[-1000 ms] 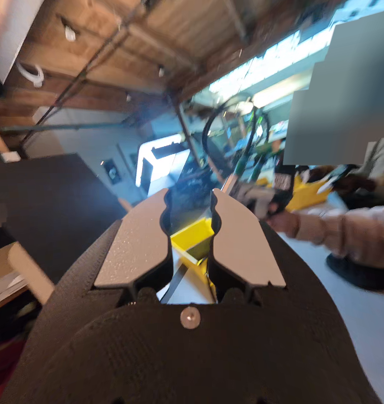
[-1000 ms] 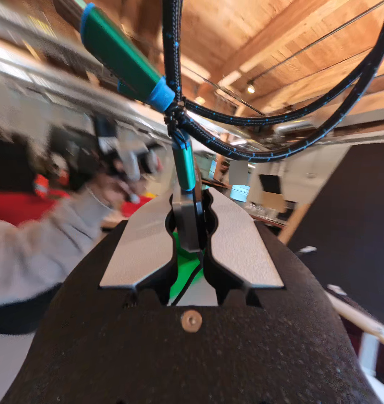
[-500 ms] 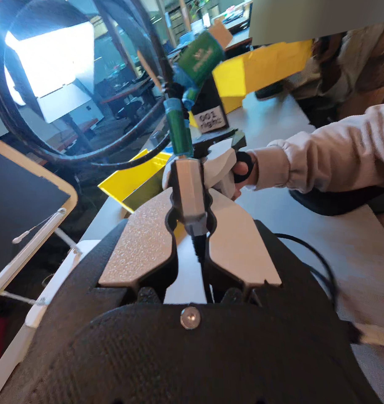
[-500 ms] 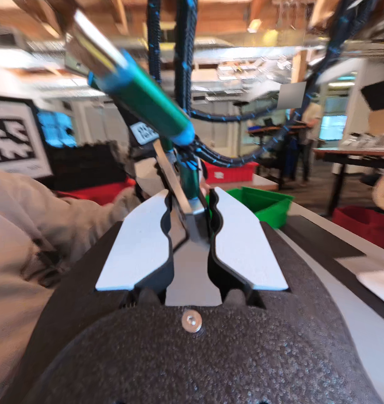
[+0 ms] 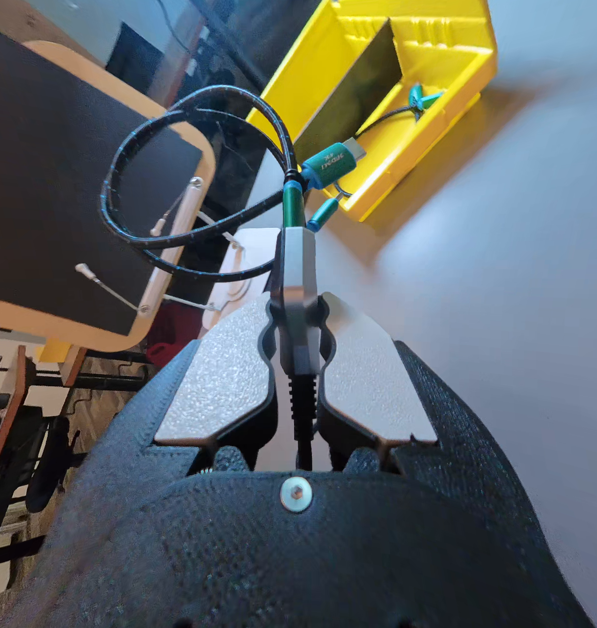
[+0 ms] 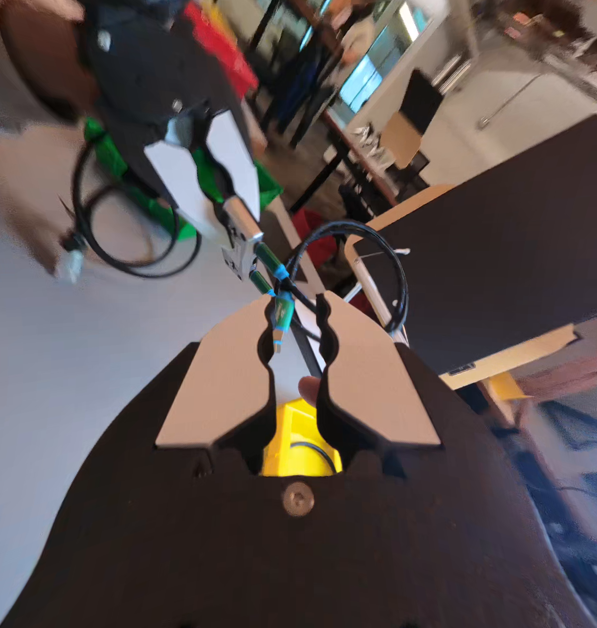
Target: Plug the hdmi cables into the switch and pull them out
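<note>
The switch sat between the fingers of the left tool, with two cable plugs in its far end and a third plug hanging loose beside them. The cable loop hung to the left, off the desk edge. A bin stood beyond on the desk, right of the plugs. The right tool faced the switch, its fingers on either side of the loose plug

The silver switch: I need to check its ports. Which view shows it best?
The right wrist view: the silver switch shows its port face and two green plugs. The left wrist view shows only its narrow edge, clamped in the left tool.
</note>
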`<state>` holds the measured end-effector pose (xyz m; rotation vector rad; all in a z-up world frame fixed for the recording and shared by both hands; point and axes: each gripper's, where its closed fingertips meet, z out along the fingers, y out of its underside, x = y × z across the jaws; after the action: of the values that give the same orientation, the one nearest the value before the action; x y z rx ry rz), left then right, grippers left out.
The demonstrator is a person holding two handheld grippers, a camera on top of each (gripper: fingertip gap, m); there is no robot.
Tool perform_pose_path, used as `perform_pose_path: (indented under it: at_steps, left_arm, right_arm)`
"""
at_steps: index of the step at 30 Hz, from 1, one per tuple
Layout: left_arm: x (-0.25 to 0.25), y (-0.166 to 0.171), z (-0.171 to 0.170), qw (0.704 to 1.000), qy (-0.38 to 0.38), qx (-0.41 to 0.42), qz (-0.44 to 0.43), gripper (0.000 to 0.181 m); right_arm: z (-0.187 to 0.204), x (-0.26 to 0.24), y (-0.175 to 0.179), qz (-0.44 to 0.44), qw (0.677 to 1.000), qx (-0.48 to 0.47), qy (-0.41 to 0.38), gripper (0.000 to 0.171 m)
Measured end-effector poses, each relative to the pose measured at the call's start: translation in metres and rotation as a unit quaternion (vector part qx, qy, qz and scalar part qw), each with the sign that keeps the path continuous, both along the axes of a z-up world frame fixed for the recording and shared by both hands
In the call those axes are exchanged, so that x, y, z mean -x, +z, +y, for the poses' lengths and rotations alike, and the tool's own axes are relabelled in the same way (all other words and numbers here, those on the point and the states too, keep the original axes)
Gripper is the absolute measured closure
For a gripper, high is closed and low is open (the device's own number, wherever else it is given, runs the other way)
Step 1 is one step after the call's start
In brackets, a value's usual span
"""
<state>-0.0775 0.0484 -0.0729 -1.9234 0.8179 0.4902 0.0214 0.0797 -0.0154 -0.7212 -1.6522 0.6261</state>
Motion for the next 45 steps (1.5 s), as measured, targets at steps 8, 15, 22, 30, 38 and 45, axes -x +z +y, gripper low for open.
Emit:
perform_pose_path:
  at_steps: [8, 15, 22, 30, 38, 45]
  left_arm:
    - [-0.039, -0.044, 0.001, 0.994, -0.052, 0.088, 0.041, 0.159]
    - [-0.036, -0.062, -0.005, 0.987, -0.053, 0.137, 0.069, 0.159]
    - [0.024, -0.036, -0.017, 0.993, 0.011, 0.114, 0.035, 0.159]
    - [0.043, -0.009, -0.019, 0.998, 0.038, 0.051, 0.031, 0.16]
    - [0.027, -0.015, -0.016, 0.998, 0.009, 0.062, 0.029, 0.159]
    - [0.02, -0.02, -0.014, 0.997, -0.001, 0.068, 0.038, 0.159]
  right_arm:
    - [-0.011, 0.044, -0.094, -0.145, 0.971, -0.187, -0.04, 0.153]
    - [-0.008, 0.043, -0.116, -0.195, 0.966, -0.171, -0.007, 0.159]
    - [0.091, -0.005, -0.046, -0.071, 0.987, -0.059, -0.135, 0.159]
    - [0.125, -0.021, -0.008, 0.045, 0.981, 0.03, -0.184, 0.159]
    - [0.16, -0.002, -0.054, 0.008, 0.959, 0.119, -0.257, 0.141]
    - [0.12, -0.002, -0.017, 0.052, 0.978, 0.088, -0.183, 0.144]
